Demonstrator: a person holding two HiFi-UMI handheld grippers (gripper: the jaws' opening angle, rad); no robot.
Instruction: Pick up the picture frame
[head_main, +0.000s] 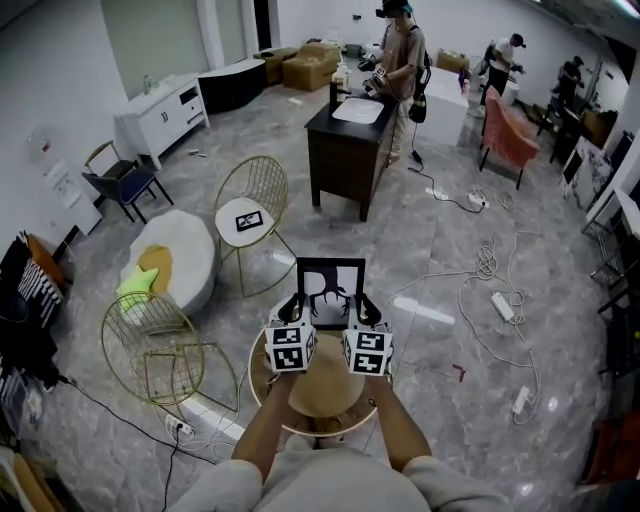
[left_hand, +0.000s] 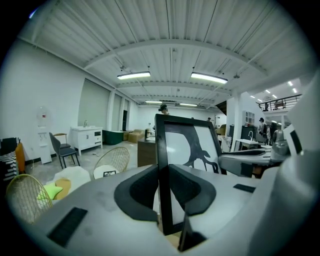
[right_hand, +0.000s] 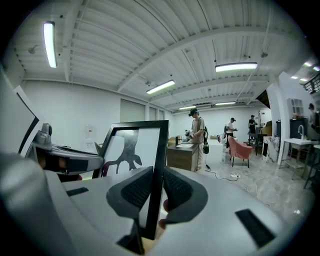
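Black picture frame (head_main: 330, 288): upright between both claws, above the round tabletop (head_main: 258, 378); contact underneath cannot be told.
Left claw (left_hand: 161, 175): clamped on the frame's left edge.
Right claw (right_hand: 158, 186): clamped on the frame's right edge.
Gripper views only: jaws press the thin edge from both sides; dark antler-like print.
Head view only: forearms (head_main: 262, 440) stretched forward, side by side, claws level.

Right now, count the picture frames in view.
2. The held frame is clamped by the left gripper and right gripper; the small frame lies on a chair seat beyond. More may be hidden.
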